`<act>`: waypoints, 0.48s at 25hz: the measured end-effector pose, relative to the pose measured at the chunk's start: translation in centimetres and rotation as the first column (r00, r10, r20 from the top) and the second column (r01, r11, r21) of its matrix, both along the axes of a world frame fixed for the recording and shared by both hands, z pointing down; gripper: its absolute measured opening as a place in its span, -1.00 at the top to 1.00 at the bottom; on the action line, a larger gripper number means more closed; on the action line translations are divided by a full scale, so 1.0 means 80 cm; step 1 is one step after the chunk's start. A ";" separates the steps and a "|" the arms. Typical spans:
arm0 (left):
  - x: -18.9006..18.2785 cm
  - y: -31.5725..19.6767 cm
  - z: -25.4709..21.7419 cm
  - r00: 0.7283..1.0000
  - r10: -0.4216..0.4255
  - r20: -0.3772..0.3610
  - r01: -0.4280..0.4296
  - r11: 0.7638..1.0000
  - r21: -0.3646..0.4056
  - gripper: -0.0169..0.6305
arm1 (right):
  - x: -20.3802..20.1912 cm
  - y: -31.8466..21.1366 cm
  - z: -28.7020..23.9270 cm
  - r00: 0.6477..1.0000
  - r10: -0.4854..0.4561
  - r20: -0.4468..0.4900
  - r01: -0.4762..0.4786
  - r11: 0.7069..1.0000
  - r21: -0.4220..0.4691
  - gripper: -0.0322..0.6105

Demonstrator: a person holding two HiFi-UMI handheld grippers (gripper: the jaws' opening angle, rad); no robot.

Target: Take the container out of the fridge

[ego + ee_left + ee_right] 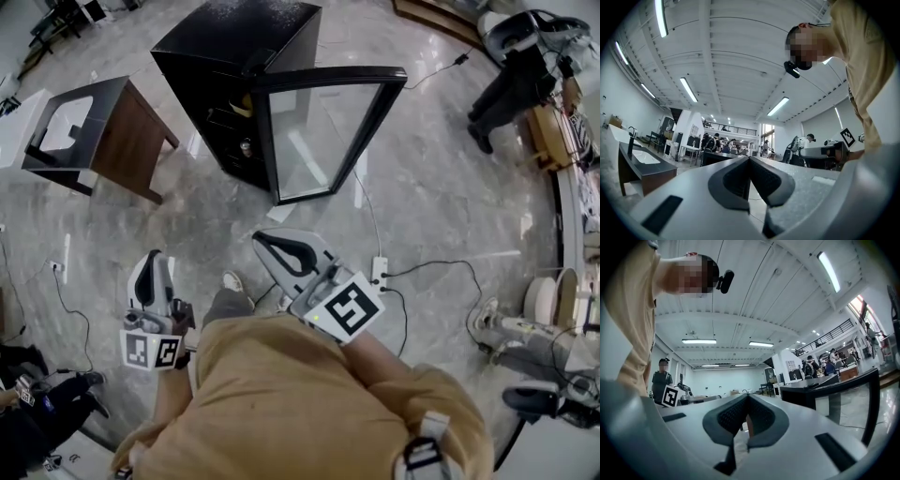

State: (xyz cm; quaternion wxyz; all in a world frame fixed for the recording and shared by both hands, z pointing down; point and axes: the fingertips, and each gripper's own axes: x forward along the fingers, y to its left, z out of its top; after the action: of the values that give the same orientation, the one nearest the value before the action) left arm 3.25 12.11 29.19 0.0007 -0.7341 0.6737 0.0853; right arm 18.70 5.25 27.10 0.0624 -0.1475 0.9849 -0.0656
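Both the left gripper (148, 279) and right gripper (279, 249) are pinched closed and empty, short of the fridge (234, 56); one should probably spread before reaching past the open door (323, 141).

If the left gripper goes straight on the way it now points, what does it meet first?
Most likely the black fridge: its dark body shows just past the closed tips of the left gripper. Depth is unclear; the table lies left.
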 end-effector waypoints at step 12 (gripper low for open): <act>-0.104 -0.100 0.016 0.994 0.106 -0.013 -0.106 0.994 0.019 0.94 | -0.095 -0.087 0.003 0.992 0.108 -0.058 -0.103 0.992 0.077 0.90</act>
State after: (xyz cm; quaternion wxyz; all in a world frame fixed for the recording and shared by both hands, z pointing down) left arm -5.11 4.12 30.44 -0.0019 -0.7681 0.6330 0.0966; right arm 11.12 -1.70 27.36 0.0408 -0.1990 0.9789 -0.0214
